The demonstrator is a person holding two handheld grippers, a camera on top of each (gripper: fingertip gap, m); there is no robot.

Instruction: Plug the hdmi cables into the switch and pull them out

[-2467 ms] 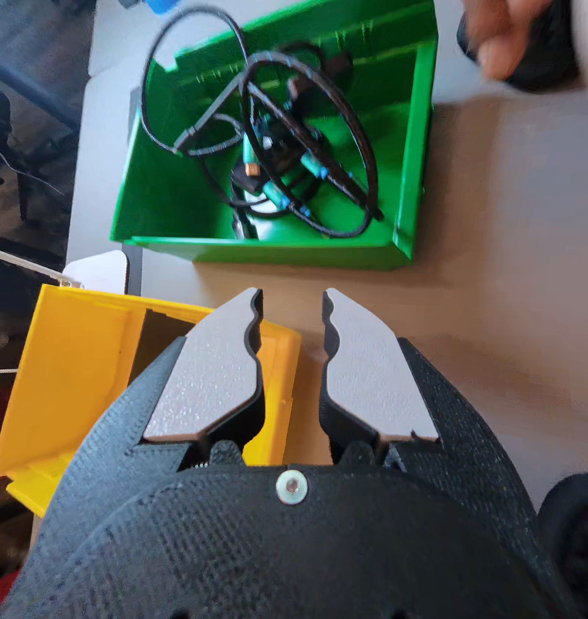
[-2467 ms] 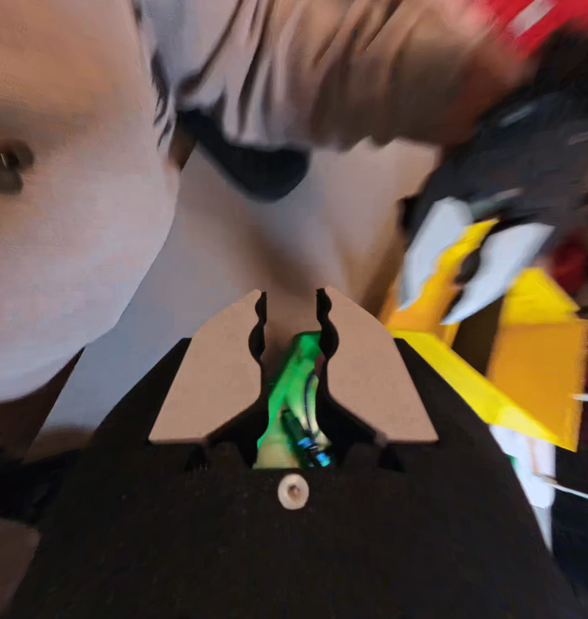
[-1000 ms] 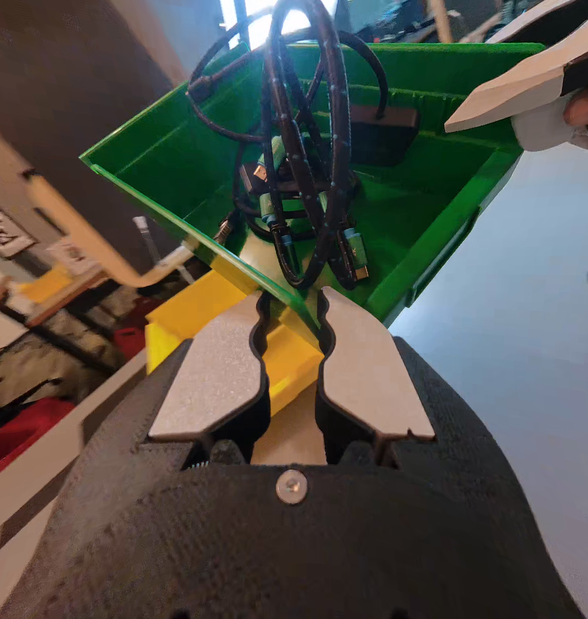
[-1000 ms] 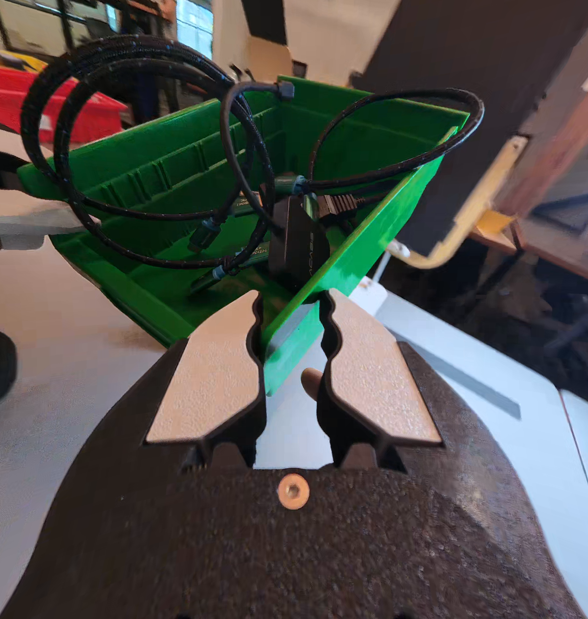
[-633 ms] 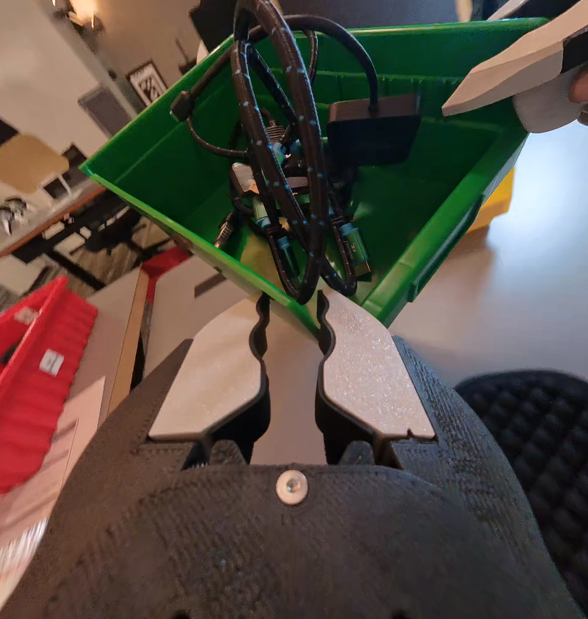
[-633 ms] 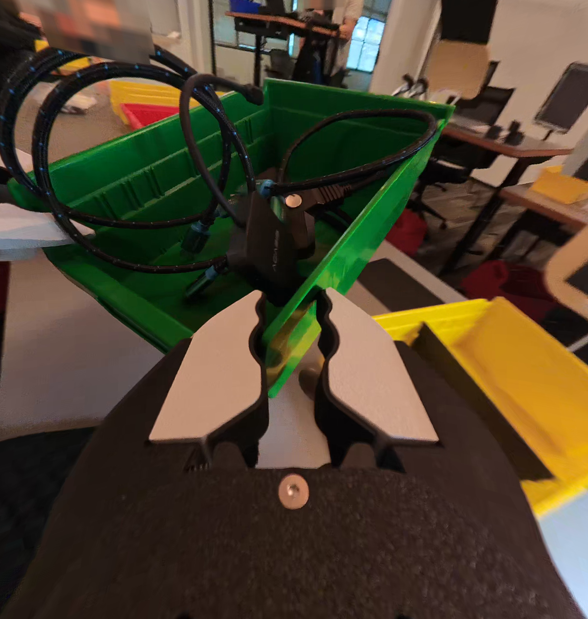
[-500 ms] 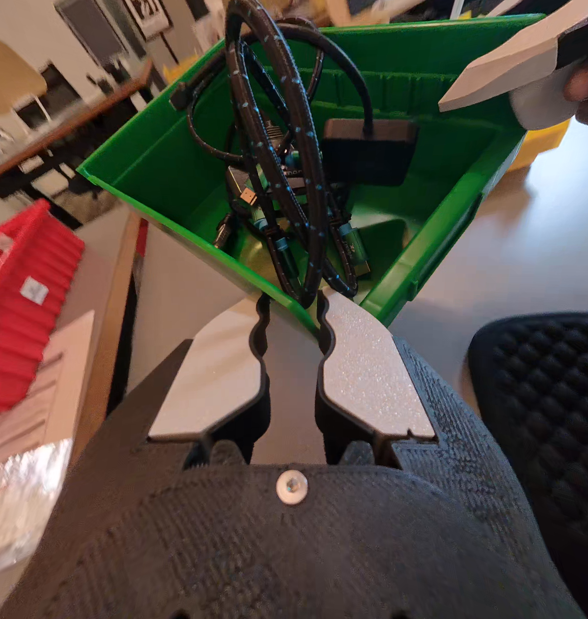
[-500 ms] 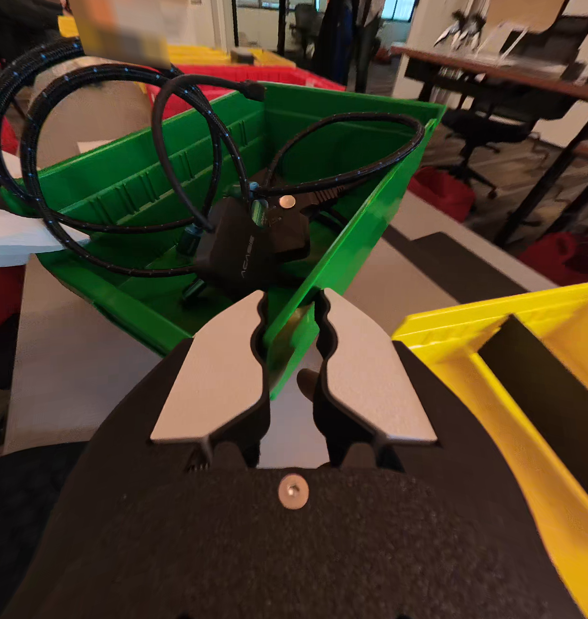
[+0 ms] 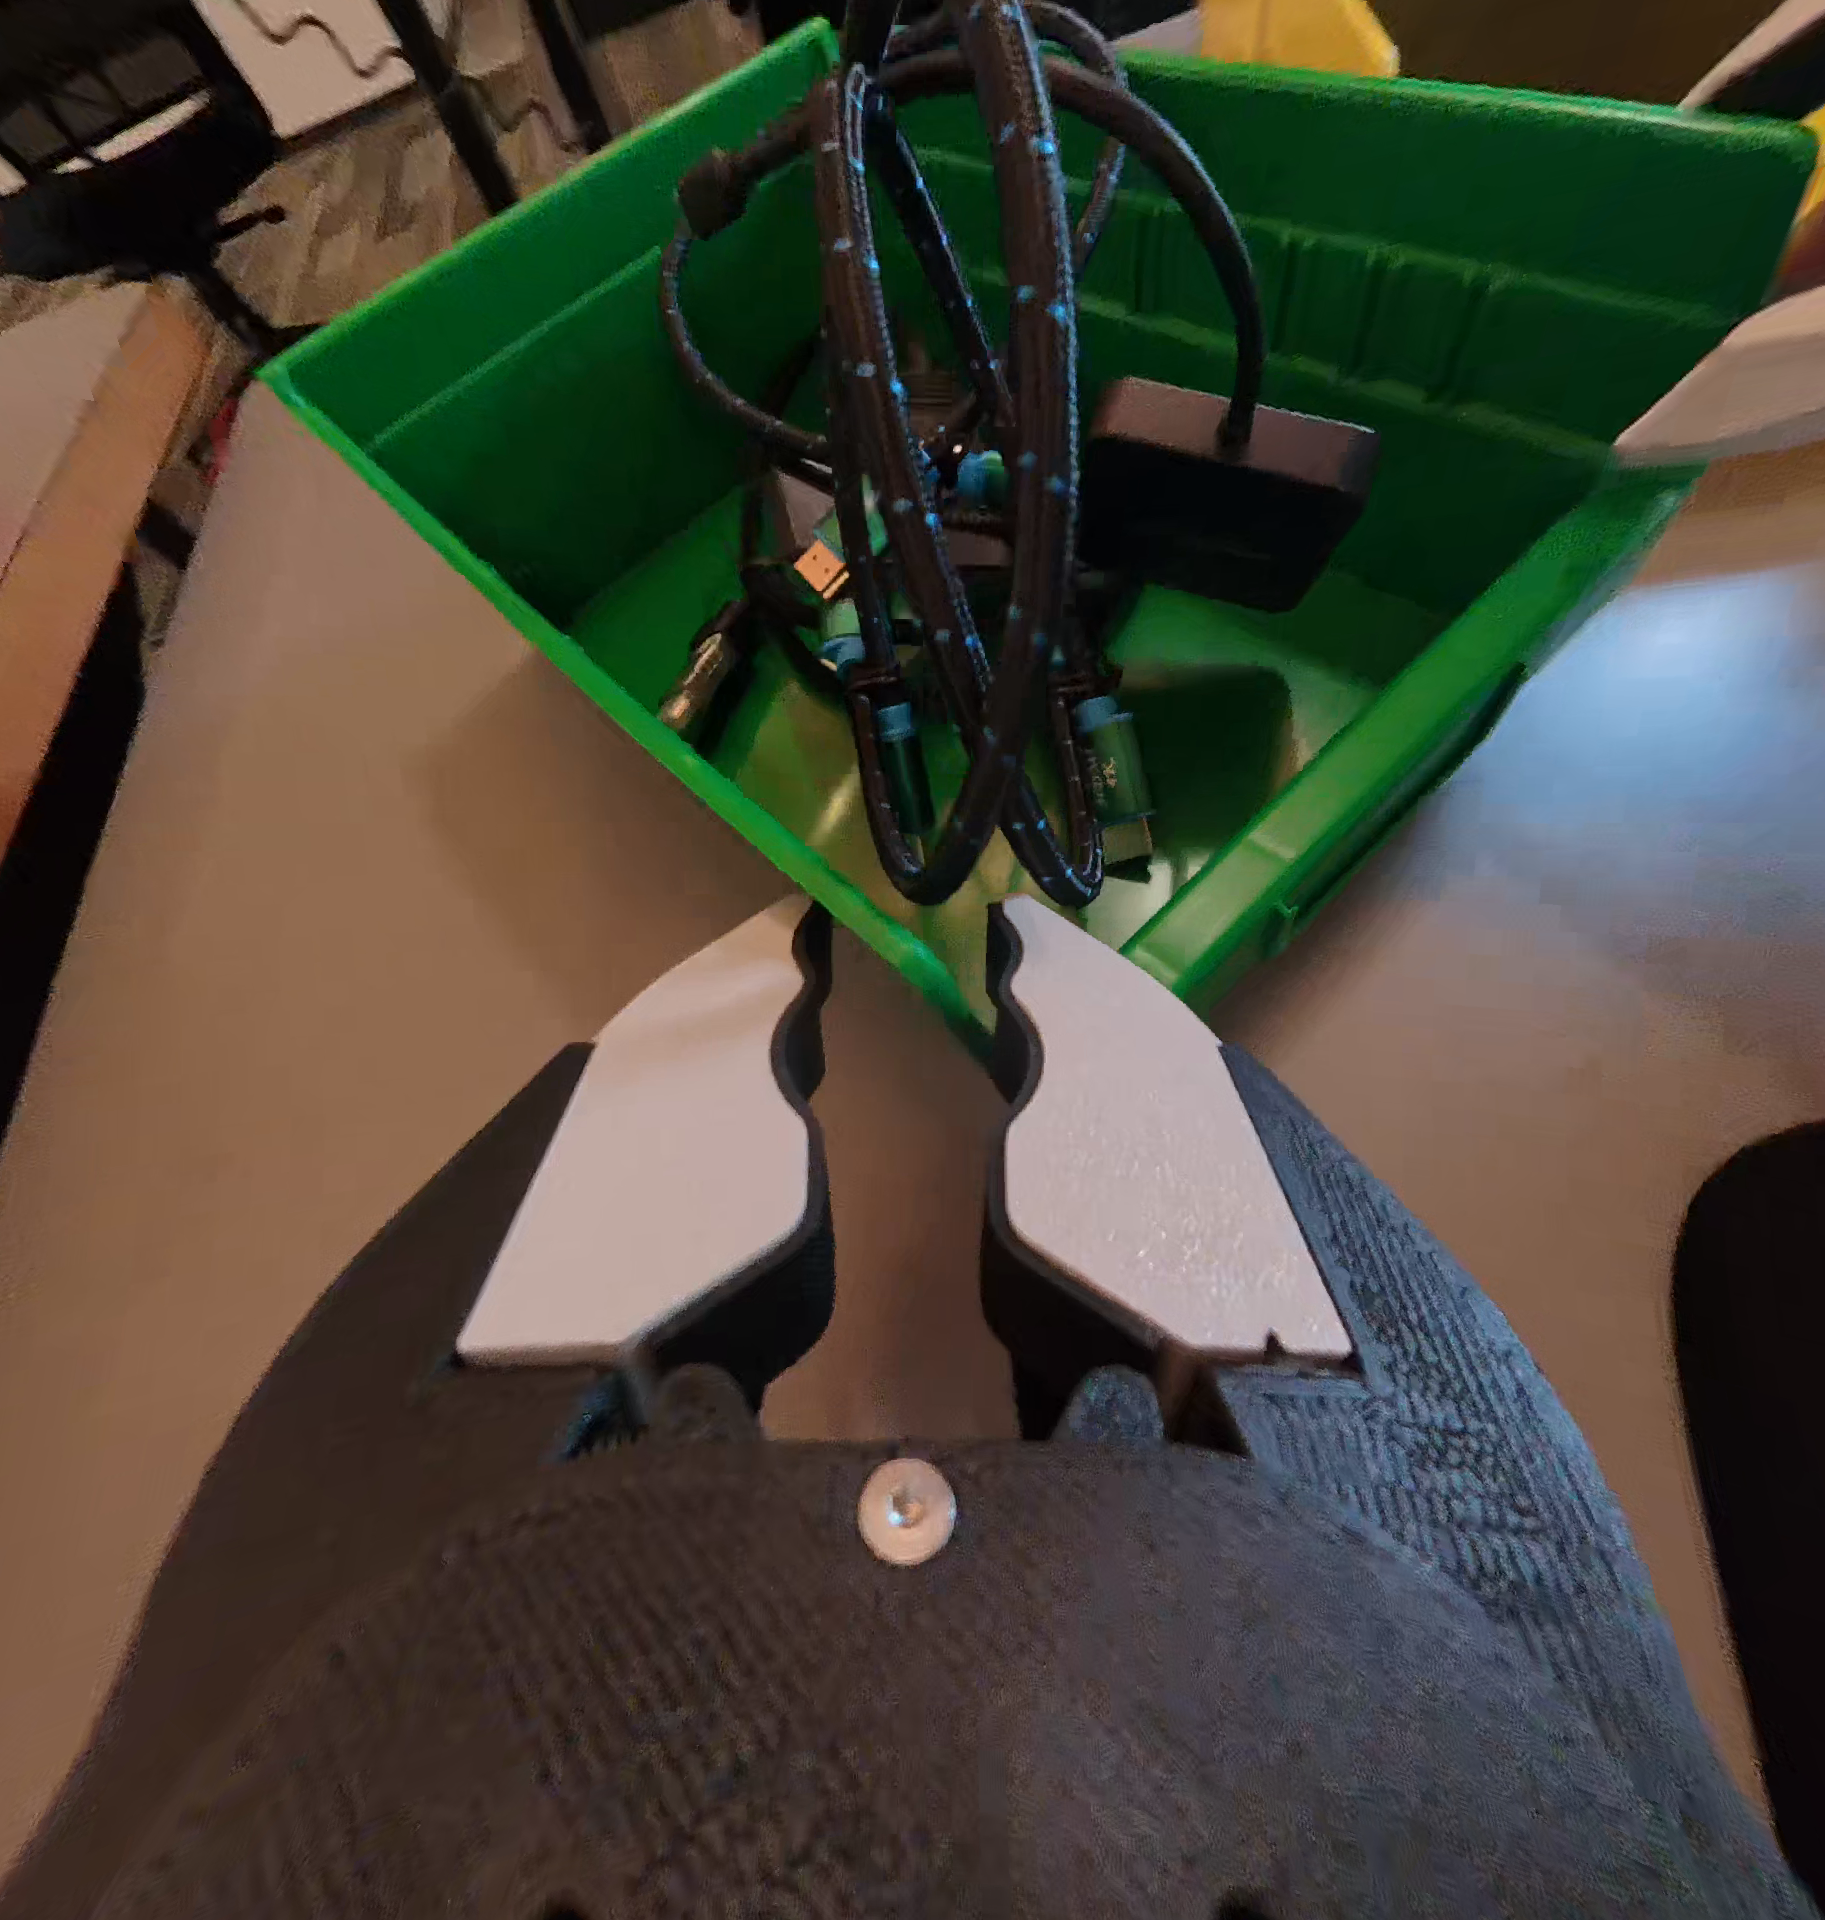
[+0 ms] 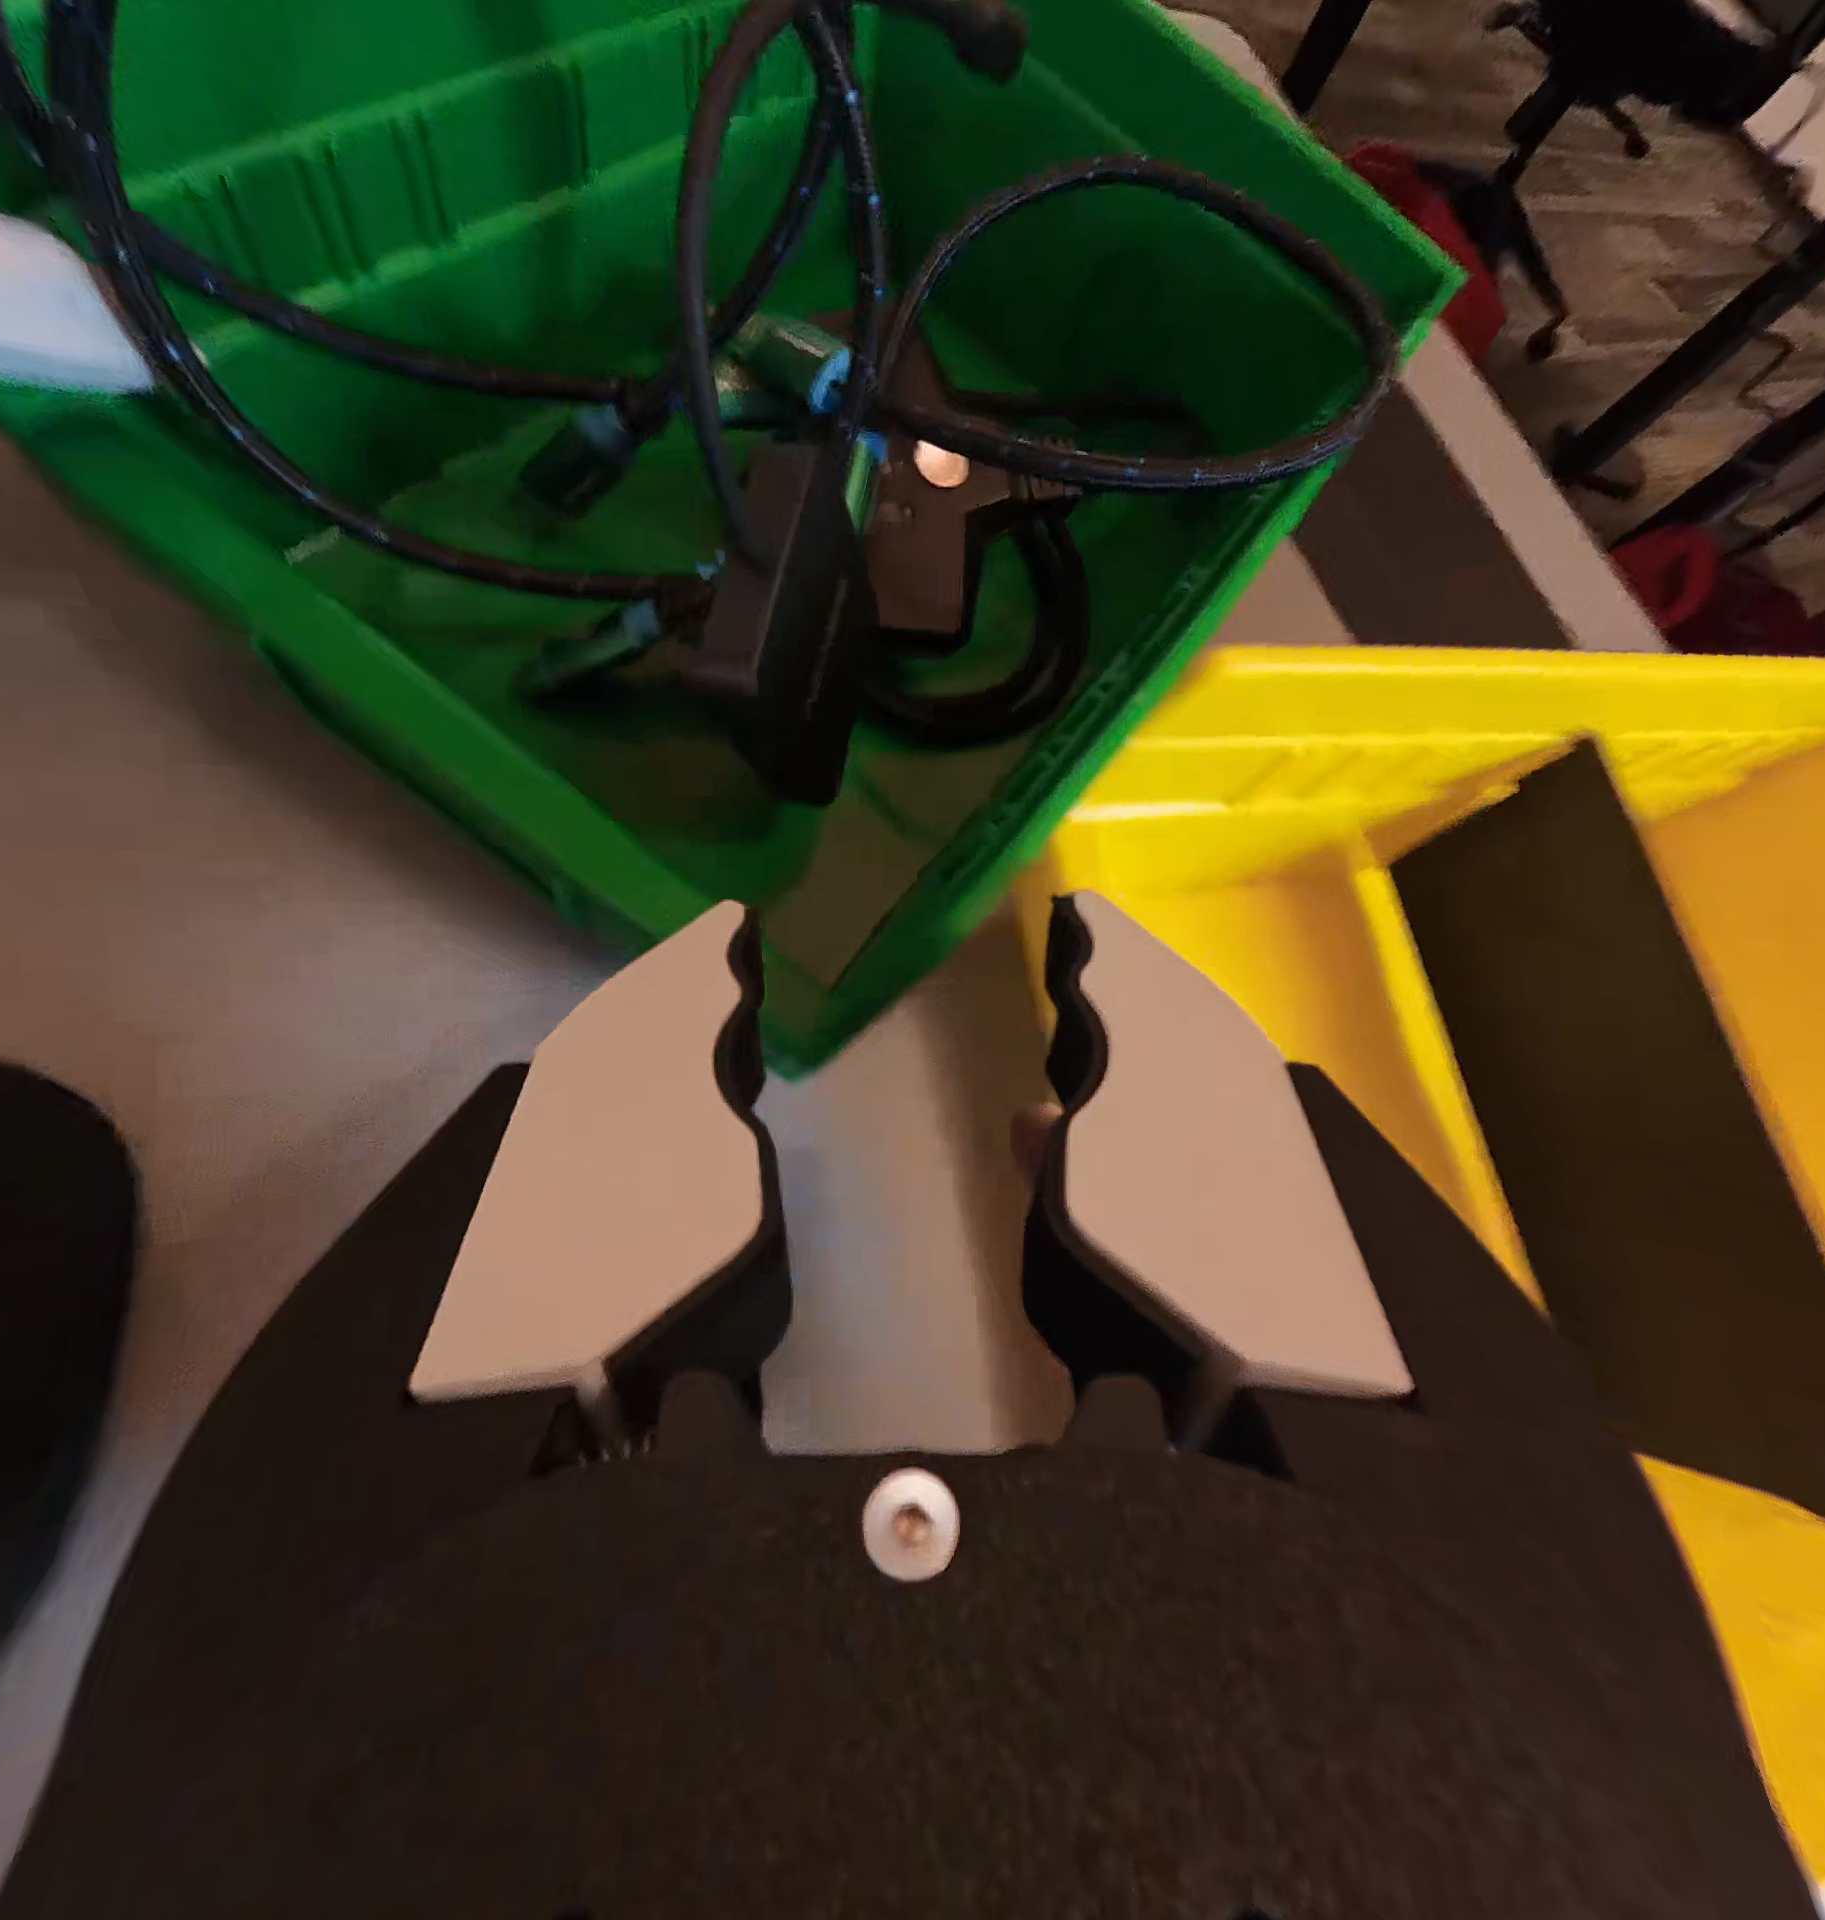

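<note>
Your right gripper (image 10: 897, 977), jaws open and empty, has the switch (image 10: 783, 634) at 12 o'clock in the bin (image 10: 451, 665), long axis toward you; your left gripper (image 9: 903, 971) also gapes, holding nothing.

1. The green bin (image 10: 451, 717), held tilted up off the table half a second ago, now sits lower against the table (image 9: 295, 831).
2. The right gripper (image 10: 903, 977) has its jaws spread wider; the bin's corner, pinched between them before, now lies loose in the gap.
3. The black switch (image 10: 783, 634) has slid toward the bin's near corner.
4. The yellow bin (image 10: 1303, 821) now touches the green one.
</note>
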